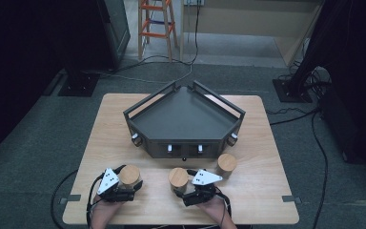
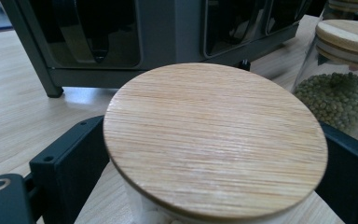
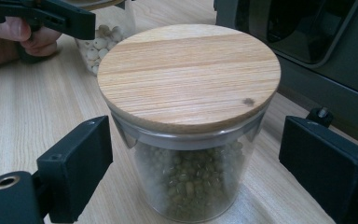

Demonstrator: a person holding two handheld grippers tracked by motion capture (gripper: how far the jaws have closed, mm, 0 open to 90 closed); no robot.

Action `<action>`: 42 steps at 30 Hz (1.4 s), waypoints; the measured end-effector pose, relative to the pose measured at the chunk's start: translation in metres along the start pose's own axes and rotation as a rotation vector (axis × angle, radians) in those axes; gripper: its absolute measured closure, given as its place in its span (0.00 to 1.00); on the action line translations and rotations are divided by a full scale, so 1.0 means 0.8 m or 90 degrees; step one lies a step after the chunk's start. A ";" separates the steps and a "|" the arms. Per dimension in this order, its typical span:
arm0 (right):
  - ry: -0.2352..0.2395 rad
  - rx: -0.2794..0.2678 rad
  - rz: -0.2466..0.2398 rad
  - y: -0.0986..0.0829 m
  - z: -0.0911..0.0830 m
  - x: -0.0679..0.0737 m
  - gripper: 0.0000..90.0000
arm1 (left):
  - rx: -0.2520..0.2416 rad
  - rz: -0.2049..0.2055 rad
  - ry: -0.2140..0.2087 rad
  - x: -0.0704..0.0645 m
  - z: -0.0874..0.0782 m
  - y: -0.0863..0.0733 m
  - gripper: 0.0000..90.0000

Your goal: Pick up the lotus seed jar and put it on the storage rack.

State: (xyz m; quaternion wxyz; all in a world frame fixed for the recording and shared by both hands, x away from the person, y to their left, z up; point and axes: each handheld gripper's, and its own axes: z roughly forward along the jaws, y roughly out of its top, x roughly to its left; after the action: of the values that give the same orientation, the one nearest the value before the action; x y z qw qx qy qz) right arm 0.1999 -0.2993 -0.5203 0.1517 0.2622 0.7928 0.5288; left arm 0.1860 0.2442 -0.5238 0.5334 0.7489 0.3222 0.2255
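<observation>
Low in the high view, a person's left gripper [image 1: 124, 187] is closing its jaws around a jar of white beads [image 1: 129, 175] at lower left, while the right gripper [image 1: 190, 191] is sitting with jaws spread, clear of a jar of green beans [image 1: 178, 179] at lower centre, before a dark metal rack [image 1: 183, 119]

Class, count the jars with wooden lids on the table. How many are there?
3: left jar between the left gripper's jaws, middle jar between the right gripper's open jaws, right jar by the rack.
</observation>
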 end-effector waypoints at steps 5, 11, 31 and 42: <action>-0.002 0.001 0.002 0.000 0.000 0.000 0.10 | 0.003 0.004 0.001 -0.001 0.001 0.001 0.07; 0.000 0.000 0.001 0.000 0.000 0.000 0.11 | 0.026 0.069 0.026 -0.015 0.002 0.007 0.26; 0.001 0.000 0.002 0.000 0.000 -0.001 0.11 | 0.029 0.026 0.010 -0.012 0.002 0.014 0.28; -0.002 0.002 0.002 0.001 0.000 0.000 0.11 | 0.019 0.023 0.000 -0.024 0.000 0.029 0.28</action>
State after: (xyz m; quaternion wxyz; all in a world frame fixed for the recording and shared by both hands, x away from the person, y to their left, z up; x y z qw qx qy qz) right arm 0.1998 -0.2988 -0.5200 0.1520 0.2646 0.7930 0.5273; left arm 0.1783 0.2251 -0.5018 0.5180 0.7625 0.3121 0.2300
